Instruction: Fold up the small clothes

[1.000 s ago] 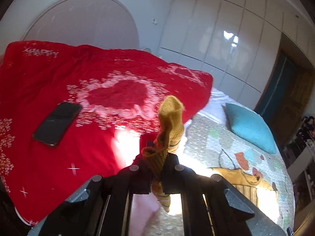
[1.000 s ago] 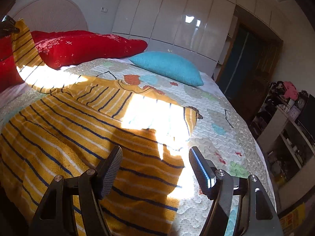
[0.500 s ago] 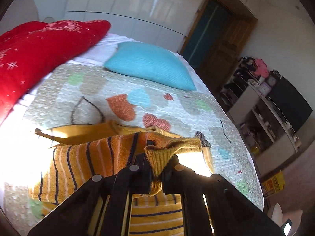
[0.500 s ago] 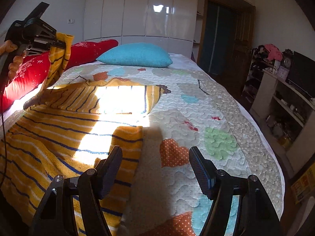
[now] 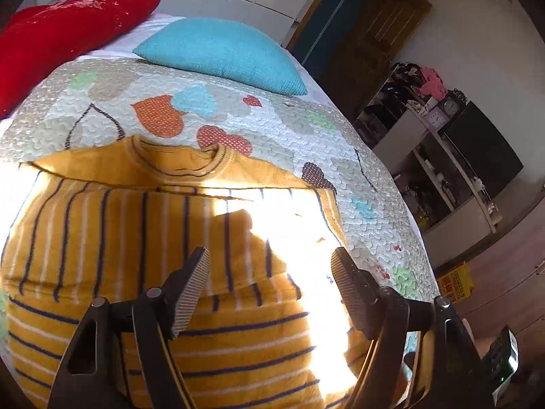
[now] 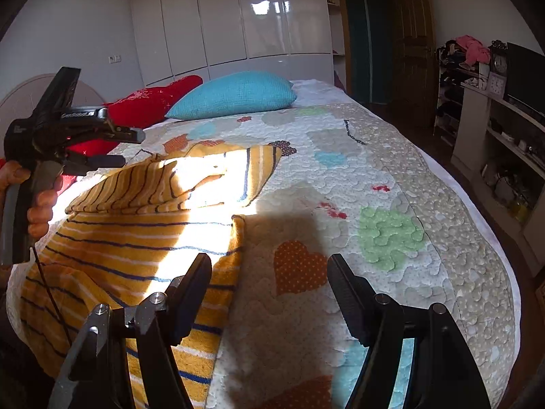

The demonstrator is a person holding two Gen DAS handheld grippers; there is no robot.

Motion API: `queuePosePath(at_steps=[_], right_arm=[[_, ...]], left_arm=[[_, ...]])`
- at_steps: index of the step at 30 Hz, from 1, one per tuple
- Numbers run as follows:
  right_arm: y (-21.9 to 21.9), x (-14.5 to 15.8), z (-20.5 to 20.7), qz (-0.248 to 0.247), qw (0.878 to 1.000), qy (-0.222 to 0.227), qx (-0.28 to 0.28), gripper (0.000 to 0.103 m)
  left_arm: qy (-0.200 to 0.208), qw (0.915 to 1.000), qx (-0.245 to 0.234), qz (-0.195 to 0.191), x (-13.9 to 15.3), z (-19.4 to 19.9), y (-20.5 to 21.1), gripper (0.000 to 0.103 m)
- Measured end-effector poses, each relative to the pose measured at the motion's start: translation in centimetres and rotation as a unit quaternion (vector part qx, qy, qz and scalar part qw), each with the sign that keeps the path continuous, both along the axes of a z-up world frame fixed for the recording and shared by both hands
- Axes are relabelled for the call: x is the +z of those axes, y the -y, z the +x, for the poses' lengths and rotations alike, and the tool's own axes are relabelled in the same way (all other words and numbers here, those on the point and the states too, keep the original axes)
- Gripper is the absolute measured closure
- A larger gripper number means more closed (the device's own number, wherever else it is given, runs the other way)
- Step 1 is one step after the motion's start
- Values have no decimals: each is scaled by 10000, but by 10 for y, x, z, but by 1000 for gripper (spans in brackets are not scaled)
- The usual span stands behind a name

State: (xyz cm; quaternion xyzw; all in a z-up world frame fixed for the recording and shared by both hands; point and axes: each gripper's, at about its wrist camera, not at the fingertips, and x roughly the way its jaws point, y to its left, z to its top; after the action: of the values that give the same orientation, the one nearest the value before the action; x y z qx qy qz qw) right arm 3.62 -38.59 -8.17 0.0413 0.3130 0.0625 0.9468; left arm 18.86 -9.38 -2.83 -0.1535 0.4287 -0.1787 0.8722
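Note:
A small yellow sweater with navy and white stripes [image 5: 143, 238] lies on the quilted bedspread [image 5: 306, 143], its collar at the far side and one sleeve folded across the body. My left gripper [image 5: 269, 266] is open and empty just above the folded sleeve. In the right wrist view the sweater [image 6: 136, 238] lies at the left, with the left gripper [image 6: 127, 148] open above its far part. My right gripper [image 6: 269, 272] is open and empty, low over the sweater's right edge and the bare quilt.
A turquoise pillow [image 5: 221, 51] and a red blanket [image 5: 61, 37] lie at the head of the bed. White wardrobes [image 6: 238, 17] stand behind. Shelves with a TV [image 6: 511, 102] stand to the right of the bed. A dark door [image 6: 368, 41] is at the back.
My left gripper has carried the sleeve across the sweater, opened and let it go. My right gripper has moved toward the sweater's right edge, still open.

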Motion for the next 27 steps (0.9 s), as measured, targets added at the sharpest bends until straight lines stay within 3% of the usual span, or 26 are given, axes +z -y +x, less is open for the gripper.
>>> queuePosePath(at_steps=[3, 7, 10, 14, 18, 21, 24, 27], right_arm=[[-13, 14, 17, 190, 9996, 120, 198, 28], [-39, 33, 60, 302, 9983, 191, 459, 30], [-60, 34, 102, 549, 9967, -101, 586, 52], [-88, 4, 162, 823, 9899, -857, 768, 52], [-87, -42, 203, 526, 9867, -1515, 274, 56], [-81, -37, 198, 473, 9891, -1374, 223, 55], [-76, -18, 174, 118, 9940, -1074, 165, 47], [-59, -4, 141, 182, 9944, -948, 421, 40]], left_arm=[[116, 9983, 431, 367, 8, -32, -49, 27], [157, 9895, 1048, 981, 2, -72, -105, 27], [45, 9853, 1322, 1085, -9, -97, -138, 27], [-145, 9810, 1541, 1165, -34, -119, -166, 27], [-466, 9776, 1679, 1184, -66, -125, -184, 27], [-589, 9780, 1703, 1052, -82, -129, -192, 27], [-473, 9790, 1692, 1033, -83, -134, -191, 27], [-470, 9815, 1641, 868, -85, -135, -191, 21]])
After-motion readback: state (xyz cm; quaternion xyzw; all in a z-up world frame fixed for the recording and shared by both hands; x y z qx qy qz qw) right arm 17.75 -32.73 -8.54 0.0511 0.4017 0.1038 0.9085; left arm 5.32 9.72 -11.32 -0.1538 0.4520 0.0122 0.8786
